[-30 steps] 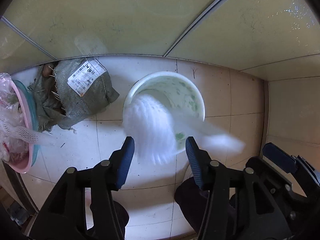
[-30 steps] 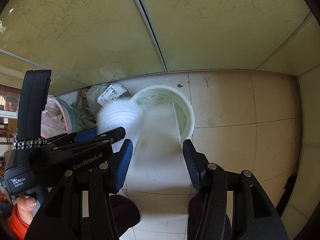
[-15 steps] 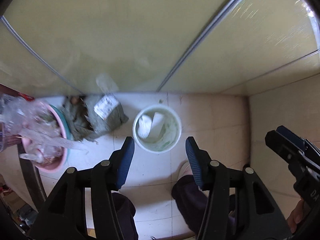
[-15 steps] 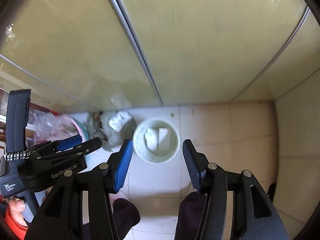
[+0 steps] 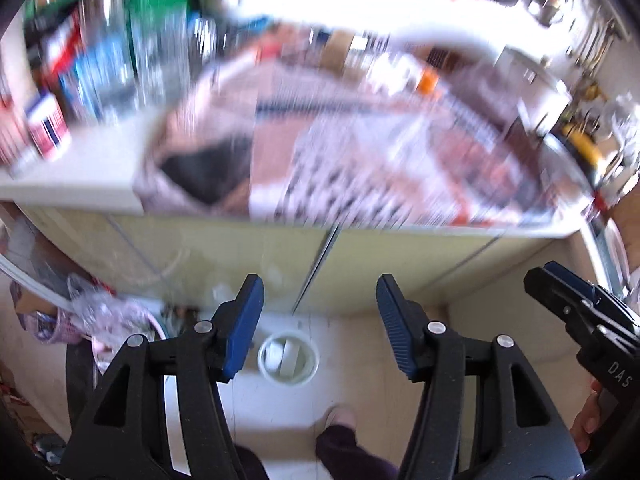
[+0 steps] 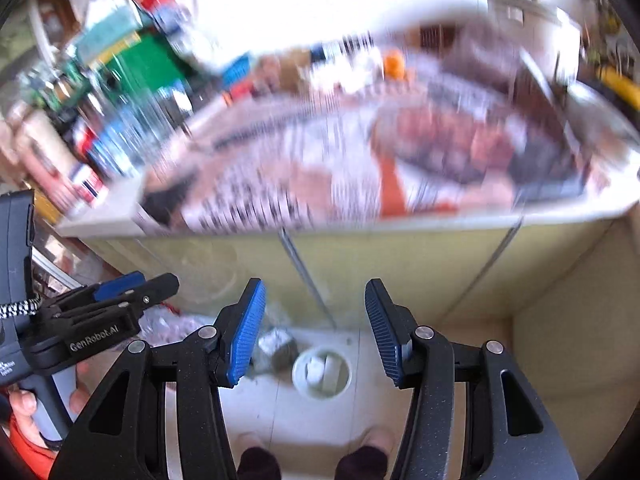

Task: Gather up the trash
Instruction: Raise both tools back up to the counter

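Note:
A white bucket [image 5: 289,361] stands on the tiled floor far below, with white crumpled trash [image 5: 276,358] inside; it also shows in the right wrist view [image 6: 321,372]. My left gripper [image 5: 319,320] is open and empty, high above the floor. My right gripper [image 6: 314,326] is open and empty too. Each gripper shows at the edge of the other's view. A blurred counter top [image 5: 360,148] covered with printed paper is ahead.
Yellow cabinet doors [image 6: 360,268] stand under the counter. A grey sack [image 6: 276,346] lies left of the bucket. A pink basin with plastic [image 5: 104,316] sits further left. Bottles and boxes [image 5: 108,48] crowd the counter's left. The person's feet [image 6: 312,460] are below.
Both grippers have risen from near the floor to counter height. The white trash that fell from them a second ago lies in the bucket. The counter top has come into view.

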Demonstrator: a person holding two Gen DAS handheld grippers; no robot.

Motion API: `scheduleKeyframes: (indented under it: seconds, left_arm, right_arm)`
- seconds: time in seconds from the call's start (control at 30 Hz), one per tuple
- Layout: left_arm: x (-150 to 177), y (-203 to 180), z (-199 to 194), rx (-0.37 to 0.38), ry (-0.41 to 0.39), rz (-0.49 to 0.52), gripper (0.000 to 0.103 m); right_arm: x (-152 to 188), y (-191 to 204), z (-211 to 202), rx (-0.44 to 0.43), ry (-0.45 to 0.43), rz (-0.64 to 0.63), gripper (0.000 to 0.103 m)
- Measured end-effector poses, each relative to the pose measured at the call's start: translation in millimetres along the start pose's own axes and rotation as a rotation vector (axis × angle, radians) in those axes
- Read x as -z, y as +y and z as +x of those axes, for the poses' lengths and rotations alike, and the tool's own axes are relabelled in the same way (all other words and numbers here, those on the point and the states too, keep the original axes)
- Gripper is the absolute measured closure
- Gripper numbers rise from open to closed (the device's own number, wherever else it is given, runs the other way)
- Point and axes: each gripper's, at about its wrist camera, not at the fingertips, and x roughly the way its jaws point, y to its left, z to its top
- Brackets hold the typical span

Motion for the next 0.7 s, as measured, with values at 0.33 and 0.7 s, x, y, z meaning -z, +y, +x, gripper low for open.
scheduleKeyframes:
  seconds: [0.33, 0.7]
  left_arm:
    - [-57, -60, -86, -0.001, -0.205, 0.027, 0.026]
    - [-115, -63, -105, 0.042, -0.293, 0.096, 0.008]
  right_arm:
    - [-61, -2, -71, 0.006, -0.183, -0.08, 0.044]
    - [-101, -1, -87, 0.076, -0.277, -0.038, 0.031]
